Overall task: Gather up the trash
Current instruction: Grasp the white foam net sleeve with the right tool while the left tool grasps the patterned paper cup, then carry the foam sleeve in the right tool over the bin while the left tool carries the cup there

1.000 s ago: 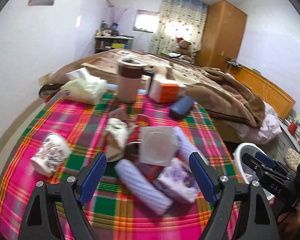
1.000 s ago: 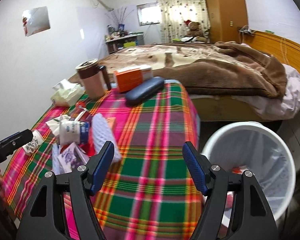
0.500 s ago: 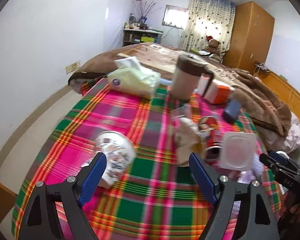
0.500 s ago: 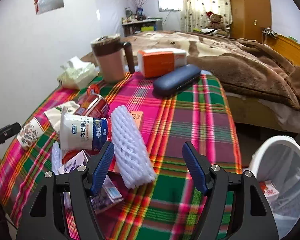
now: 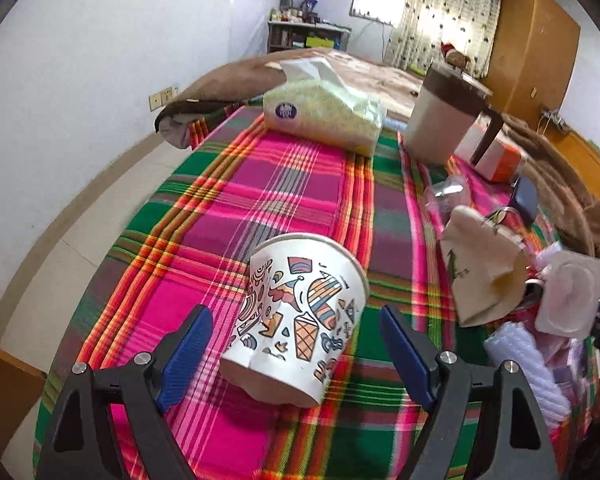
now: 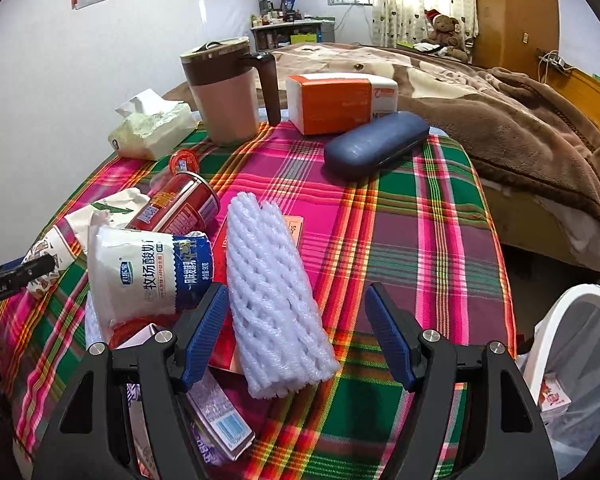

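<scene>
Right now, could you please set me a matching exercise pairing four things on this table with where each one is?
Things:
1. paper cup
2. foam net sleeve
3. glasses case
4. tissue pack

Places:
A. far end, beside the mug
B. in front of the orange box
C. between the open left gripper fingers
D. between the open right gripper fingers

Pairs: 1-C, 2-D, 3-B, 4-A

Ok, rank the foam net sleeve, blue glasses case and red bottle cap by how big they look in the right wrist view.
1. foam net sleeve, though it lies nearest the camera
2. blue glasses case
3. red bottle cap, clearly smallest
</scene>
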Motion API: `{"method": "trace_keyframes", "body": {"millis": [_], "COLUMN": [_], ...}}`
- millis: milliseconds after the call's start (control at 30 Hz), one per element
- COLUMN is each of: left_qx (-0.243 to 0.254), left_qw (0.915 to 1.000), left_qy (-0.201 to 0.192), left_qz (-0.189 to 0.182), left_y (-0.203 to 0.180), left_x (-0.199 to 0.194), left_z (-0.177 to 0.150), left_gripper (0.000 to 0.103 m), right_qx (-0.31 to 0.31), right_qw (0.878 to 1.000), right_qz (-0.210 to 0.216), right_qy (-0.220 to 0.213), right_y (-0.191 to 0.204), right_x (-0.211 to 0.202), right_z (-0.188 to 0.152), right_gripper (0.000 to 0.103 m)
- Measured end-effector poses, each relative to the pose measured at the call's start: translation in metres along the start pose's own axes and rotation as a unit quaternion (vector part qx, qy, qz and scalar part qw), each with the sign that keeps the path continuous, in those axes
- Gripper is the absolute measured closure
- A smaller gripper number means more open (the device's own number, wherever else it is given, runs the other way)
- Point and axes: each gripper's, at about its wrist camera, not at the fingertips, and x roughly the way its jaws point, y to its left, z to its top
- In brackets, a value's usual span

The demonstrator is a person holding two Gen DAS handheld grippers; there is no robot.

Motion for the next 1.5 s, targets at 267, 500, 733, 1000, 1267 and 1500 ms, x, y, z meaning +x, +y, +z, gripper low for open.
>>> {"method": "trace_keyframes", "body": {"millis": [267,500,733,1000,1267,1500], "left_qx": [0.010,0.023,0.020,0.022,0.029,0.025], "left_qw": [0.9997,0.9996,0.9997,0.9997,0.9994,0.9993], "left_qy": [0.017,0.010,0.006,0.001,-0.015,-0.025], "left_qz": [0.015,0.015,0.012,0.012,0.013,0.007], "left_y": [-0.002,-0.008,-0.009,-0.013,-0.021,-0.029], "left_x": [0.017,0.014,0.012,0.007,-0.006,-0.020], "left_z": [-0.001,-0.003,-0.004,-0.006,-0.009,-0.013], "left_gripper": [0.019,0.032,0.040,0.047,0.047,0.047], "right_qx": [0.000,-0.001,0.010,0.014,0.017,0.024], "right_qw": [1.000,1.000,1.000,1.000,1.000,0.999], "right_qz": [0.010,0.020,0.022,0.020,0.015,0.014], "right_qy": [0.009,0.014,0.012,0.001,-0.016,-0.034], "right_y": [-0.001,0.002,-0.003,-0.005,-0.008,-0.013], "right_x": [0.006,0.010,0.009,0.004,-0.006,-0.020], "right_z": [0.000,-0.001,-0.001,-0.001,-0.002,-0.002], "right_gripper": [0.031,0.042,0.061,0.074,0.075,0.075]}}
